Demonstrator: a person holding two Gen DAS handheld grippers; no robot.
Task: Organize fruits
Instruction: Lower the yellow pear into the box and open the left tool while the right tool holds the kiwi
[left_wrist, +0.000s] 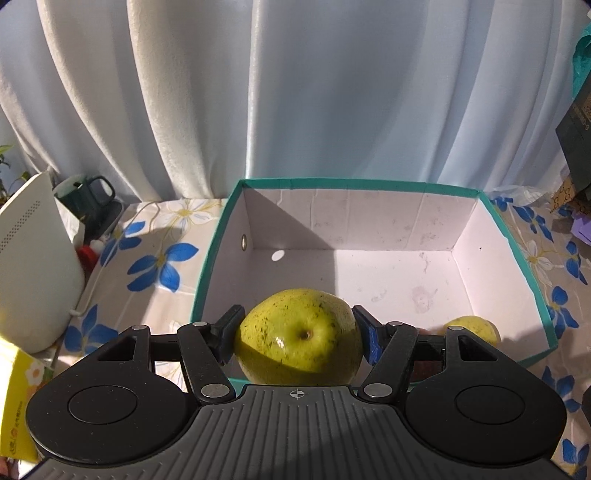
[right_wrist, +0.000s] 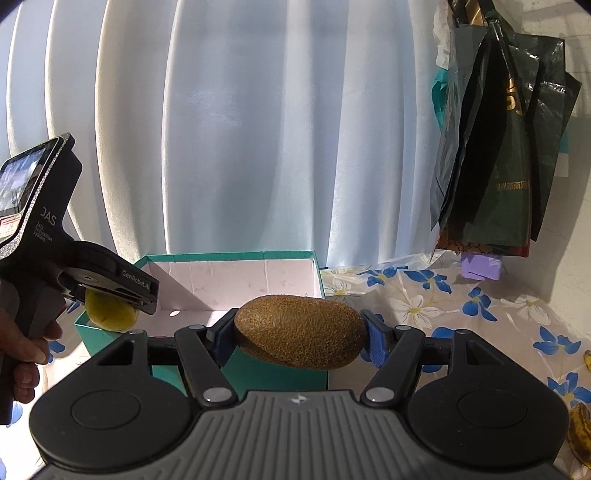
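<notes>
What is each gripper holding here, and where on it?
The left gripper pinches a green apple across its sides, stem end facing the camera. The right gripper clamps a kiwi by its two ends.

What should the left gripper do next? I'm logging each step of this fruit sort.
Probably lower a little and open: the left gripper holds the green apple over the near edge of the teal box, where another yellow-green fruit already lies. The right gripper holds a kiwi outside the box.
</notes>
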